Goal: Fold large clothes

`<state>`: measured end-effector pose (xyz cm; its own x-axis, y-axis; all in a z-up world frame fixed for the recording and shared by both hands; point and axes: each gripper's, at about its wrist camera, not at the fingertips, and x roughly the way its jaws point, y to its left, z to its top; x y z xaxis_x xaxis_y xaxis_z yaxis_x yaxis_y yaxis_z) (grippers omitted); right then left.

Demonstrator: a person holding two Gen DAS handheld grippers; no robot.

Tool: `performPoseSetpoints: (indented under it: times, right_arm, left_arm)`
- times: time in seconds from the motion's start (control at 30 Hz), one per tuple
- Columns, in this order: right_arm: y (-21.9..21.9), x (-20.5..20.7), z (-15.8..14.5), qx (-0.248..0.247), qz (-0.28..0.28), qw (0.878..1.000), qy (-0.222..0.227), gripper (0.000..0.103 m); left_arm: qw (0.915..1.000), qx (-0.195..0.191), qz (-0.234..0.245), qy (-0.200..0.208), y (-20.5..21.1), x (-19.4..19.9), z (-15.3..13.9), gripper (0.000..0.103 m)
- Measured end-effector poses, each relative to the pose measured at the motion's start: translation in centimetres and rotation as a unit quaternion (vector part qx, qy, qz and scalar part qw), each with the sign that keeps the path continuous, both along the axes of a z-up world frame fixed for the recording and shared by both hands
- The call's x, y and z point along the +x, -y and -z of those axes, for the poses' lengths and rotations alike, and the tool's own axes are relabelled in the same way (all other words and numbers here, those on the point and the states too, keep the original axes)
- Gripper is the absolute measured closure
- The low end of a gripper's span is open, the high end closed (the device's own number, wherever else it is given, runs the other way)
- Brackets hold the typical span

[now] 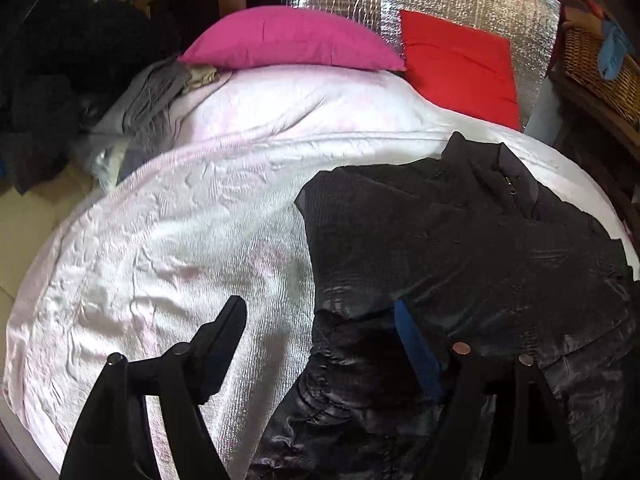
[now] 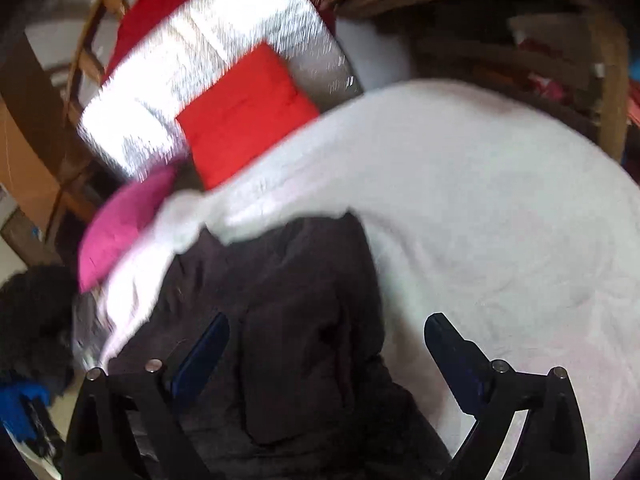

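Left wrist view is showing the left gripper point(image 1: 320, 344) spread wide over a black jacket point(image 1: 460, 248), probably slippery and limp; its hem is offering the best hold, while the right gripper point(image 2: 326, 340) is gaping empty.

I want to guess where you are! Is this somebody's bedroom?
Most likely a bedroom. There is a bed with a pale pink bedspread, a pink pillow and a red pillow at its head, and a black jacket spread on it.

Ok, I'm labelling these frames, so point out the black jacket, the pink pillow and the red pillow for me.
black jacket point(image 1: 460, 248), left wrist view, on its chest panel.
pink pillow point(image 1: 288, 38), left wrist view, on the middle of its top face.
red pillow point(image 2: 244, 114), right wrist view, on its centre.
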<state>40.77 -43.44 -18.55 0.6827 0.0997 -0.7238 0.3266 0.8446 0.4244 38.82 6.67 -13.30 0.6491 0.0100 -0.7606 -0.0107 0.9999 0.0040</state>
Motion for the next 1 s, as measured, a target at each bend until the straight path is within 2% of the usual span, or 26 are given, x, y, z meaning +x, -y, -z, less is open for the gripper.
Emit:
performPoseSetpoints:
  times: [0.03,0.07,0.1,0.13,0.2,0.27,0.37,0.43,0.47,0.53,0.57,0.6,0.63,0.73,0.77,0.87,0.93,1.0]
  right_arm:
    - [-0.4,0.6,1.0,-0.001,-0.012,1.0,-0.016,0.014]
    - [-0.6,1.1,2.2,0.005,-0.025,0.999,-0.035,0.037]
    - [-0.9,1.2,2.7,0.003,-0.027,0.999,-0.044,0.043]
    - [-1.3,1.0,2.5,-0.012,-0.022,0.999,-0.038,0.044]
    - [-2.3,0.7,1.0,-0.052,-0.029,0.998,-0.025,0.057]
    - [-2.6,0.0,-0.5,-0.057,-0.031,0.998,0.003,0.068]
    - [-2.4,-0.4,-1.1,-0.051,-0.03,0.998,0.019,0.07]
    - [-2.1,0.0,0.0,-0.047,-0.025,0.999,0.002,0.07]
    - [-1.7,0.3,1.0,-0.031,-0.025,0.999,-0.014,0.067]
    - [-0.9,1.0,2.1,-0.001,-0.02,0.999,-0.027,0.054]
    - [-0.5,0.9,2.2,0.017,-0.015,0.999,-0.031,0.033]
    - [-0.2,0.7,2.2,0.03,-0.015,0.999,-0.03,0.027]
    - [-0.2,0.6,1.9,0.044,-0.023,0.999,-0.02,0.027]
    - [-0.8,0.4,0.6,0.027,-0.032,0.999,0.008,0.024]
    - [-1.0,0.5,0.4,0.02,-0.034,0.999,0.01,0.019]
    - [-1.8,1.3,1.3,0.008,-0.038,0.999,-0.002,0.018]
    - [-2.7,2.0,2.2,-0.018,-0.051,0.998,-0.031,0.027]
    - [-3.9,2.4,2.1,-0.062,-0.055,0.996,-0.034,0.037]
  left_arm:
    - [1.0,0.006,0.0,0.002,0.1,-0.1,0.0,0.025]
    - [0.9999,0.015,0.0,0.003,0.2,-0.1,0.1,0.025]
    - [0.9998,0.021,0.002,0.003,0.3,-0.1,0.2,0.025]
    - [0.9997,0.024,0.004,0.003,0.3,-0.2,0.3,0.025]
    - [0.9995,0.031,0.006,0.004,0.4,0.0,0.3,0.025]
    - [0.9992,0.038,0.008,0.008,0.5,0.0,0.3,0.025]
    - [0.9988,0.045,0.007,0.016,0.7,-0.1,0.0,0.025]
    - [0.9986,0.049,0.008,0.021,0.8,-0.1,0.0,0.025]
    - [0.9984,0.051,0.008,0.021,0.8,-0.1,-0.1,0.025]
    - [0.9981,0.056,0.008,0.024,0.9,-0.2,0.0,0.025]
    - [0.998,0.057,0.008,0.024,0.9,-0.1,0.0,0.025]
    - [0.9979,0.059,0.008,0.025,0.9,-0.2,0.0,0.025]
    - [0.9978,0.061,0.007,0.025,1.0,-0.2,0.0,0.025]
    - [0.9976,0.063,0.006,0.026,1.1,-0.1,0.0,0.025]
    - [0.9976,0.064,0.006,0.027,1.1,-0.1,0.0,0.025]
    - [0.9972,0.07,0.009,0.026,1.4,-0.1,0.1,0.025]
    - [0.9971,0.073,0.01,0.02,1.5,0.1,0.3,0.025]
    - [0.9979,0.064,0.011,0.005,1.5,0.4,0.6,0.025]
